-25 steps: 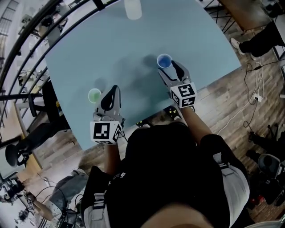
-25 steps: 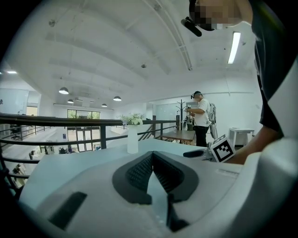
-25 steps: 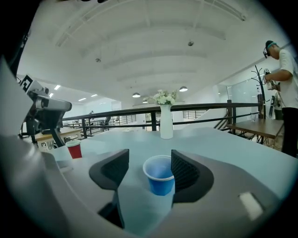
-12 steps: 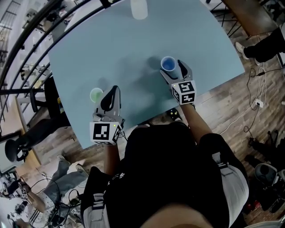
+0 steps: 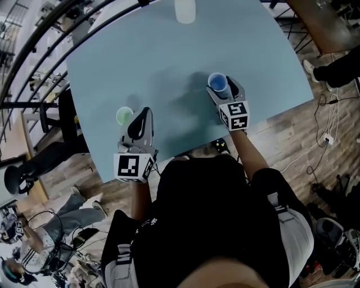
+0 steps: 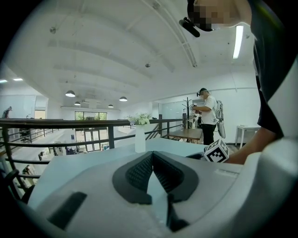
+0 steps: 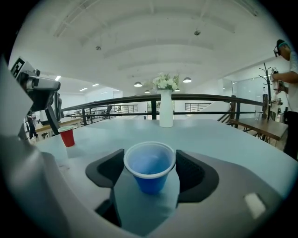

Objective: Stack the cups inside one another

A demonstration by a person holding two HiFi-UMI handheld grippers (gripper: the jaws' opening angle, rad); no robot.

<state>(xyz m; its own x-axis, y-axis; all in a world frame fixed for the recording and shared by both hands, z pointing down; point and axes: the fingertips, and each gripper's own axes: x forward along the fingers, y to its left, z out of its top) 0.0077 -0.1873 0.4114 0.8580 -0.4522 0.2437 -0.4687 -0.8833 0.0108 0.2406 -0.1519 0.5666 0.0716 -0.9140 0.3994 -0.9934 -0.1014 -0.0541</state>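
Observation:
A blue cup [image 5: 217,82] stands upright on the pale blue table [image 5: 157,56], right of centre. My right gripper [image 5: 224,89] is open around it. In the right gripper view the blue cup [image 7: 149,166] sits between the two dark pads [image 7: 106,171], which flank its rim closely; the jaws have just been closing a little. A second cup [image 5: 124,116], red outside [image 7: 68,136] and greenish inside, stands at the left. My left gripper [image 5: 142,114] rests just to its right, shut on nothing, its pads [image 6: 139,172] meeting at the tip.
A white vase [image 5: 185,10] with flowers [image 7: 166,109] stands at the table's far edge. The table's near edge runs just under both grippers. A black railing and other tables lie beyond, and a person [image 6: 207,116] stands far off.
My right gripper has pushed forward and lower, so the blue cup now sits deeper between its jaws. The left gripper and the red cup have stayed put.

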